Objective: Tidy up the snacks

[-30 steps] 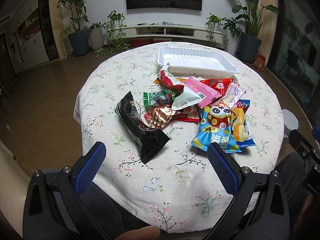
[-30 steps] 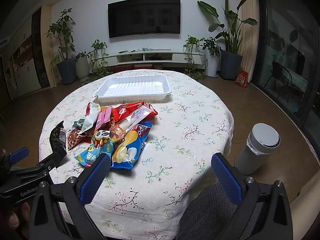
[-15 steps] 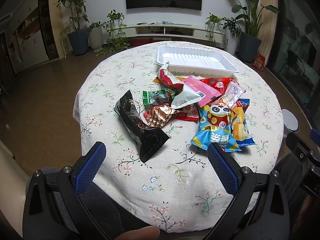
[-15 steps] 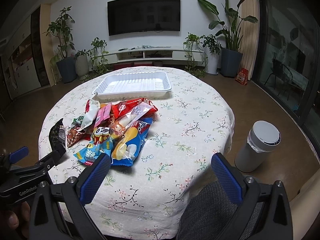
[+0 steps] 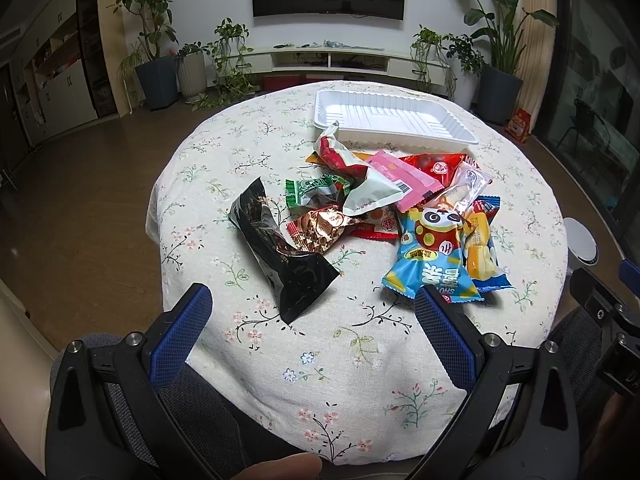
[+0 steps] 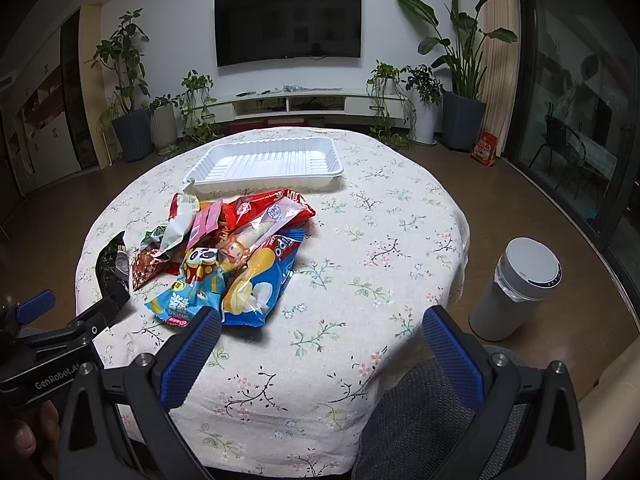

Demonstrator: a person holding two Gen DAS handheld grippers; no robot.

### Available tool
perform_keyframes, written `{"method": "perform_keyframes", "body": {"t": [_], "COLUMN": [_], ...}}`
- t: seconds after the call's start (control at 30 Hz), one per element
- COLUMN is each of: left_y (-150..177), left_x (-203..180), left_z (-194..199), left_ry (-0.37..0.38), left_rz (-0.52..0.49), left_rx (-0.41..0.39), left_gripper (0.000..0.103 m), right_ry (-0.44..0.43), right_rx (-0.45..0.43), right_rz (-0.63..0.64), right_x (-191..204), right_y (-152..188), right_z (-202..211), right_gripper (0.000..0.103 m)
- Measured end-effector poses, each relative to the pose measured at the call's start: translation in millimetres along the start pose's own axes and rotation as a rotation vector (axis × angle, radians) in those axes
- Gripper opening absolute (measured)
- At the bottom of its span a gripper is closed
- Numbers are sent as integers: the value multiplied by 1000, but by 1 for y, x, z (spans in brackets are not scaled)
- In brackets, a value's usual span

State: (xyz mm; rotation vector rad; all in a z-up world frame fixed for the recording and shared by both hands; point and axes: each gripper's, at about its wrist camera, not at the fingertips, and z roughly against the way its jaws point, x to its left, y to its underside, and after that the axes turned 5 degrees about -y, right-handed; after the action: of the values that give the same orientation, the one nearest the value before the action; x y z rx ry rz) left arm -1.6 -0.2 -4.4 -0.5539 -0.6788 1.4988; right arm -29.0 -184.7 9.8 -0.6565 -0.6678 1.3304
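A pile of several snack packets lies mid-table: a black packet (image 5: 280, 248) at the left, a brown foil one (image 5: 324, 228), a blue panda packet (image 5: 432, 256) (image 6: 196, 284), a pink one (image 5: 404, 178) and red ones. Behind the pile stands an empty white tray (image 5: 392, 118) (image 6: 272, 162). My left gripper (image 5: 312, 312) hovers open over the table's near edge, short of the black packet, holding nothing. My right gripper (image 6: 320, 332) is open too, with its left finger just in front of the blue packets and nothing between the fingers.
The round table wears a floral cloth (image 6: 380, 240). A white bin (image 6: 516, 288) stands on the floor at the right. The left gripper's body (image 6: 52, 356) shows at the right wrist view's left edge. Plants, a TV and a low cabinet line the far wall.
Both grippers have crept slightly forward toward the pile; the snacks and tray have not moved. Both stay open.
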Motion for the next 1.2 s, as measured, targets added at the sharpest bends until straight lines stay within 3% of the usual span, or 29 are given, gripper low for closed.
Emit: {"method": "perform_keyframes", "body": {"t": [1.2], "left_y": [1], "left_x": [0], "left_z": [-1], "left_ry": [-1], "left_rz": [1], "left_rx": [2], "left_gripper": [102], "right_ry": [4], "right_rx": [14], "right_rz": [4], "right_x": [1], "right_y": [2], "right_z": [-4], "right_gripper": [103]}}
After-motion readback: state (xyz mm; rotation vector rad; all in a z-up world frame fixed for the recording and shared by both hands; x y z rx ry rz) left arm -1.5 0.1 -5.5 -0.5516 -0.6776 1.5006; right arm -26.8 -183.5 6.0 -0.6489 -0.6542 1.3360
